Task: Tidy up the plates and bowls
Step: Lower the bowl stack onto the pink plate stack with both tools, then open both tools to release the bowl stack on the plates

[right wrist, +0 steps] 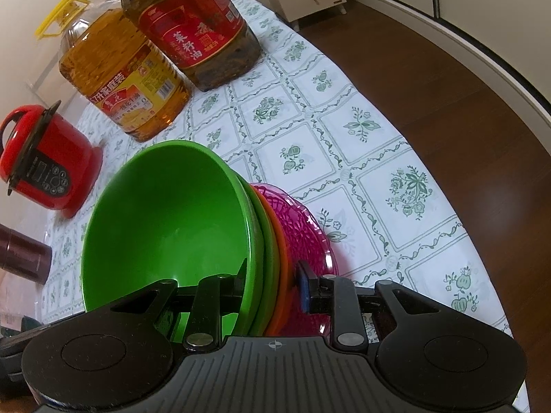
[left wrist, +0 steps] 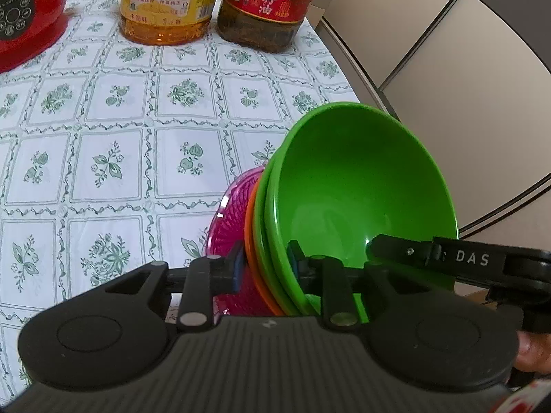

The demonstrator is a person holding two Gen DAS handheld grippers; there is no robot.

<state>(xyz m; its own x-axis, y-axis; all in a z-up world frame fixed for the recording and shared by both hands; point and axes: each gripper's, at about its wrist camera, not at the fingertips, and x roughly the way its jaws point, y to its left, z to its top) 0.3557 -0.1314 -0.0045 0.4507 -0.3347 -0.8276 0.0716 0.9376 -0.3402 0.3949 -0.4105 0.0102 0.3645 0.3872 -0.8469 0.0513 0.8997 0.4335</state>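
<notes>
The left claw (left wrist: 263, 268) is clamped on the near rim of a stack of dishes; one pad sits on the pink plate side and the other sits inside the green bowl (left wrist: 361, 189); the right claw (right wrist: 272, 285) is clamped on the same stack from the other side, with one pad inside the bowl and the blue pad against the pink plate (right wrist: 306, 237); in the left view the tip of the right claw reaches into the bowl from the right. The stack is tipped up on its side, close to both claws; the big green bowl is on one end, then a second green rim, then an orange dish (right wrist: 280, 258), then the pink plate; whether it touches the table I cannot tell. The stack is over the table (left wrist: 103, 158), near its right edge, which has a white cloth with green flowers. Farther back stand a yellow oil jug (right wrist: 120, 79) and a red-label oil jug (right wrist: 193, 31), side by side near the far edge; a red cooker (right wrist: 51, 165) sits toward the far left corner; a dark brown can (right wrist: 24, 258) lies at the left edge.
</notes>
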